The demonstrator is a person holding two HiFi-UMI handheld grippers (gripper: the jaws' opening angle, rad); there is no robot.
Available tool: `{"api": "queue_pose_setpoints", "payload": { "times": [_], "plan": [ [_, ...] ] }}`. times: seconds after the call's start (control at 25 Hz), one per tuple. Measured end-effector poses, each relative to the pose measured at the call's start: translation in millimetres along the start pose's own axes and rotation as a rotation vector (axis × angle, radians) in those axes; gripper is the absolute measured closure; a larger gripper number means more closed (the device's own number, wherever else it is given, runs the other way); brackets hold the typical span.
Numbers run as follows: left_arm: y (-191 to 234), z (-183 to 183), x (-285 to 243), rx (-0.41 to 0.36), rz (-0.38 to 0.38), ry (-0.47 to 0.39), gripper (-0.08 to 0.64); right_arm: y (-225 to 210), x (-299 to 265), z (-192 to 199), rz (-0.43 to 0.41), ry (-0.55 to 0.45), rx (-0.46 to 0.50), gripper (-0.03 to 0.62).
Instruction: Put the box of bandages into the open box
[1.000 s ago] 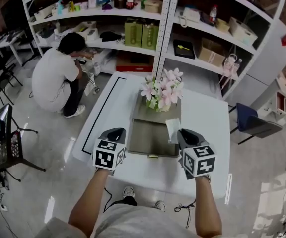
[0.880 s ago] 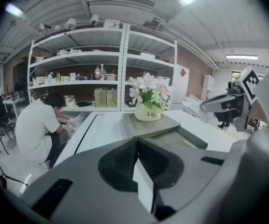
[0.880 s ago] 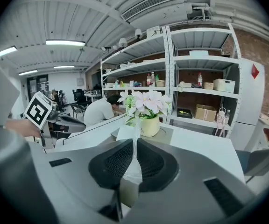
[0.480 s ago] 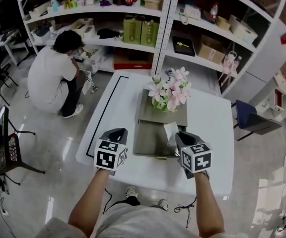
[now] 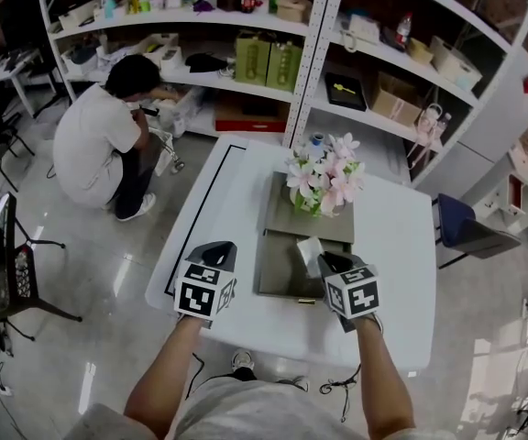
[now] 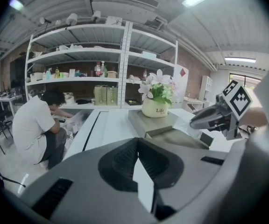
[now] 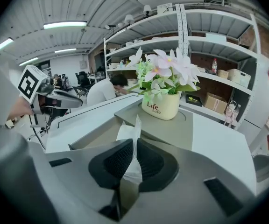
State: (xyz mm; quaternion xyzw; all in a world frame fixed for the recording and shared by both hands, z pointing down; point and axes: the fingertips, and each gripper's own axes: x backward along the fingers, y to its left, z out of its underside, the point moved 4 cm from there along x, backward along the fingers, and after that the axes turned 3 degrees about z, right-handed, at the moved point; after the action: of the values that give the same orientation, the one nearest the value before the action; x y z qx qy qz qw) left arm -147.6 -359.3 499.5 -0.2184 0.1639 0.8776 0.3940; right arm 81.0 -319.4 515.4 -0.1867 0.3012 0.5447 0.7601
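one flowerpot (image 7: 161,108) beyond open box (image 5: 278,269); left gripper (image 5: 216,247) together, right gripper (image 5: 329,262) clamped on bandage box (image 5: 309,249).

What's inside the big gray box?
Only its bare gray floor shows in the open box. The right gripper, holding the white box of bandages, covers its near right corner, so that part is hidden.

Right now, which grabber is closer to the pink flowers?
The right one. The right gripper is at the open box's right edge, straight in front of the flowers. The left gripper is off to the box's left, farther away.
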Motion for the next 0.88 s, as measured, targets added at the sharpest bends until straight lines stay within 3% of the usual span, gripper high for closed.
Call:
{"api": "queue_pose_setpoints", "payload": {
  "times": [0.88],
  "plan": [
    [27,8,6,0.028,-0.050,0.007,0.554,2,-42,18,-0.010,0.152,0.066,0.554]
  ]
}}
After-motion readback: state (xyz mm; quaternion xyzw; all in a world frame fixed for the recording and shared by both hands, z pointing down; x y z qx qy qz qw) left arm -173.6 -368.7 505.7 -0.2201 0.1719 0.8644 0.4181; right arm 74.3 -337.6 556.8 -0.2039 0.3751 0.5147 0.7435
